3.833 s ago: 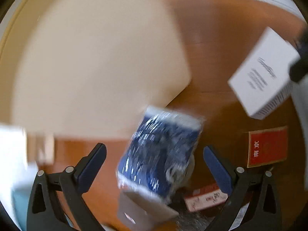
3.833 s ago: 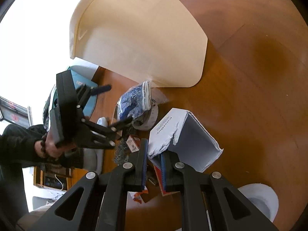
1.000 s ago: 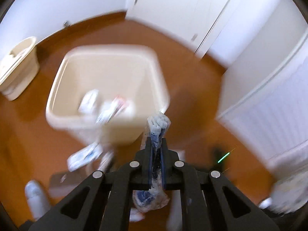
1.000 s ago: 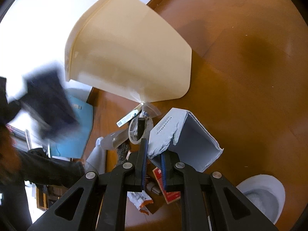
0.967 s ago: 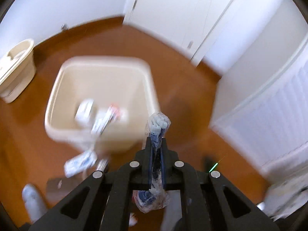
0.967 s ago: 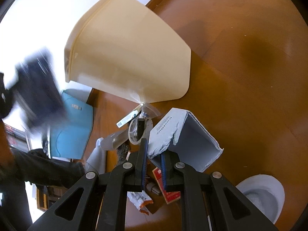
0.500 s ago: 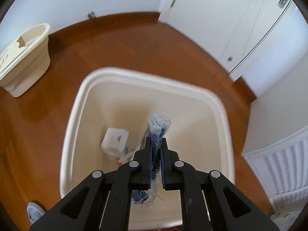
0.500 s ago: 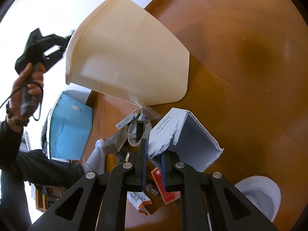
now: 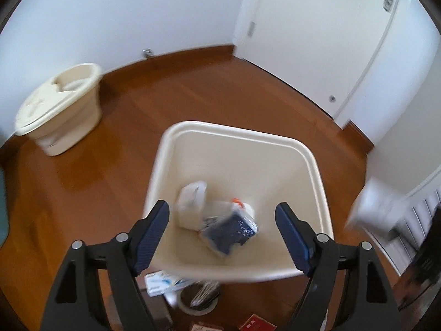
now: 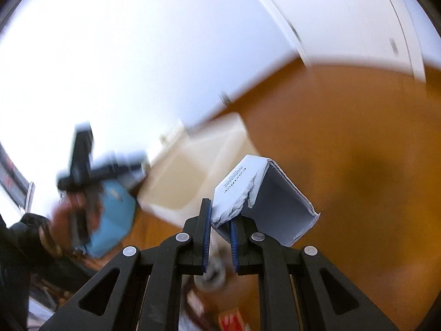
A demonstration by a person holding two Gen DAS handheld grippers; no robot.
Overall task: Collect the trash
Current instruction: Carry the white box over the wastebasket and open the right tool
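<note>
Now the left gripper point(image 9: 222, 230) is opening over the bin point(image 9: 317, 165); the right gripper point(image 10: 220, 222) pinches a light, crushable torn box point(image 10: 264, 201) by its wall.

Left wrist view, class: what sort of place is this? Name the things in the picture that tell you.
Probably a room in a home: a polished wooden floor, white walls with a white door, and a cream waste bin on the floor with trash in it. A second, lidded cream bin stands by the wall.
</note>
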